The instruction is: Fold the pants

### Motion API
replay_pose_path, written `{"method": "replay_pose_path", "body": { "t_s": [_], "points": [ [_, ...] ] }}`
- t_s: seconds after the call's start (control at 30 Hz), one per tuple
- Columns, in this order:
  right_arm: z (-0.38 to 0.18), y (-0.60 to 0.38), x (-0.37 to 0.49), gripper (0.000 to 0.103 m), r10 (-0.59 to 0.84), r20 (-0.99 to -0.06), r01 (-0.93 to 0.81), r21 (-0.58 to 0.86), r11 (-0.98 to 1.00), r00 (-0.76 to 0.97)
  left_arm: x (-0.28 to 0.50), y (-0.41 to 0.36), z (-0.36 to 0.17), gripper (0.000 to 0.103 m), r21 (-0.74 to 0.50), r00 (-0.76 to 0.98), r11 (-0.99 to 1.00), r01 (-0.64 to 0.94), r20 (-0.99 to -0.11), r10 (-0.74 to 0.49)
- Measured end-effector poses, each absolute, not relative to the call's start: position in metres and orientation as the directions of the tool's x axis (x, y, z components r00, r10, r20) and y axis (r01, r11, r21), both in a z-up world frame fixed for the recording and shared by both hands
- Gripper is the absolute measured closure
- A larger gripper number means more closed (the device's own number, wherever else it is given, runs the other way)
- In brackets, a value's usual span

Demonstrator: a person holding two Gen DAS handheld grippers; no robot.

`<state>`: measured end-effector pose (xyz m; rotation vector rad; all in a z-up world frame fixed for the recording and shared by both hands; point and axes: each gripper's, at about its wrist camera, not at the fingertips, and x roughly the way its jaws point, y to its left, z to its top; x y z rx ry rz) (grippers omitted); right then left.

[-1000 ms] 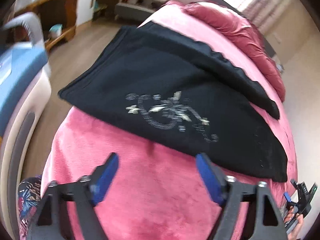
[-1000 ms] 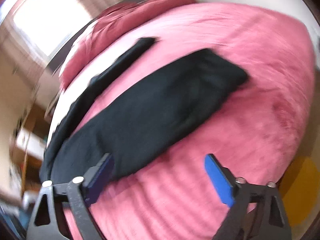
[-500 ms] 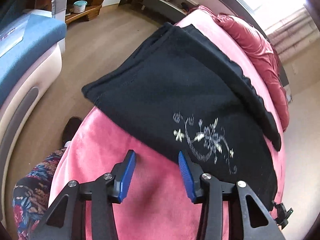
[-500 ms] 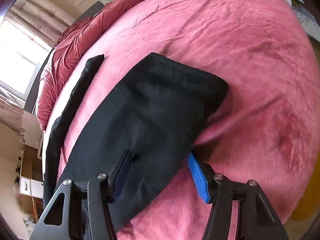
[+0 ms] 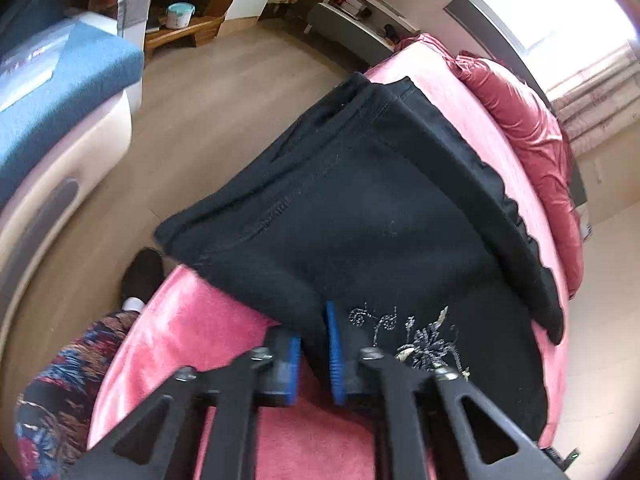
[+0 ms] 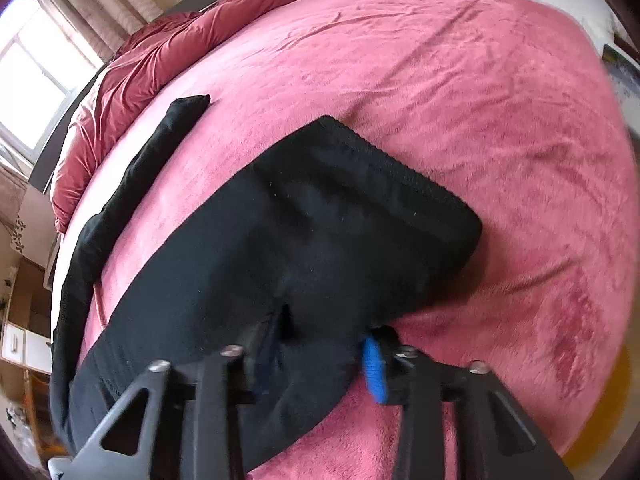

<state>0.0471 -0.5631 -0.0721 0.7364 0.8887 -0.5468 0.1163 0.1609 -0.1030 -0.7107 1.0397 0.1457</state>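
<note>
Black pants (image 5: 360, 208) with a silver flower embroidery (image 5: 420, 336) lie flat on the pink bed cover (image 5: 192, 328), one end hanging over the bed's edge. My left gripper (image 5: 314, 344) is shut on the near edge of the pants, just left of the embroidery. In the right wrist view the same pants (image 6: 320, 240) end in a ribbed hem at the upper right. My right gripper (image 6: 320, 364) has its jaws closing on a bunched fold of the near edge, which fills the gap between the blue pads.
A long black strip of cloth (image 6: 176, 128) lies further up the bed. A dark red duvet (image 6: 132, 80) is piled at the head. Left of the bed are wooden floor (image 5: 220, 92), a blue and white couch (image 5: 60, 80) and a person's patterned leg and black shoe (image 5: 142, 272).
Both grippers have come forward and down onto the near edge of the pants. Their jaws went from wide open over the pink cover to closed on the black cloth.
</note>
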Motion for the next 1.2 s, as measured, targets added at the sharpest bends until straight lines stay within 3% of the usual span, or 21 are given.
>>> {"method": "replay_pose_path", "body": {
  "t_s": [0.53,0.93,1.0,1.07,1.13,1.2],
  "points": [
    [-0.019,-0.579,-0.005,0.092,-0.178,-0.807,0.675,0.324,0.663,0.563,0.047,0.157,-0.042,0.096,-0.523,0.600,0.782,-0.339,-0.760,-0.248],
    [-0.045,-0.601,-0.066,0.092,-0.217,-0.863,0.748,0.240,0.619,0.456,0.000,0.142,-0.062,0.096,-0.421,0.477,0.849,-0.321,-0.846,-0.239],
    [-0.050,-0.604,-0.067,0.092,-0.205,-0.872,0.757,0.243,0.606,0.444,0.004,0.137,-0.065,0.090,-0.381,0.450,0.868,-0.319,-0.867,-0.215],
    [-0.051,-0.605,-0.069,0.084,-0.205,-0.874,0.767,0.247,0.593,0.440,0.008,0.132,-0.064,0.079,-0.325,0.423,0.893,-0.312,-0.889,-0.176],
    [-0.047,-0.605,-0.071,0.052,-0.220,-0.873,0.774,0.238,0.586,0.436,0.010,0.132,-0.059,0.075,-0.266,0.398,0.913,-0.309,-0.908,-0.130],
    [-0.033,-0.602,-0.074,0.040,-0.258,-0.855,0.772,0.226,0.595,0.449,0.006,0.140,-0.053,0.074,-0.221,0.392,0.923,-0.315,-0.916,-0.086]
  ]
}}
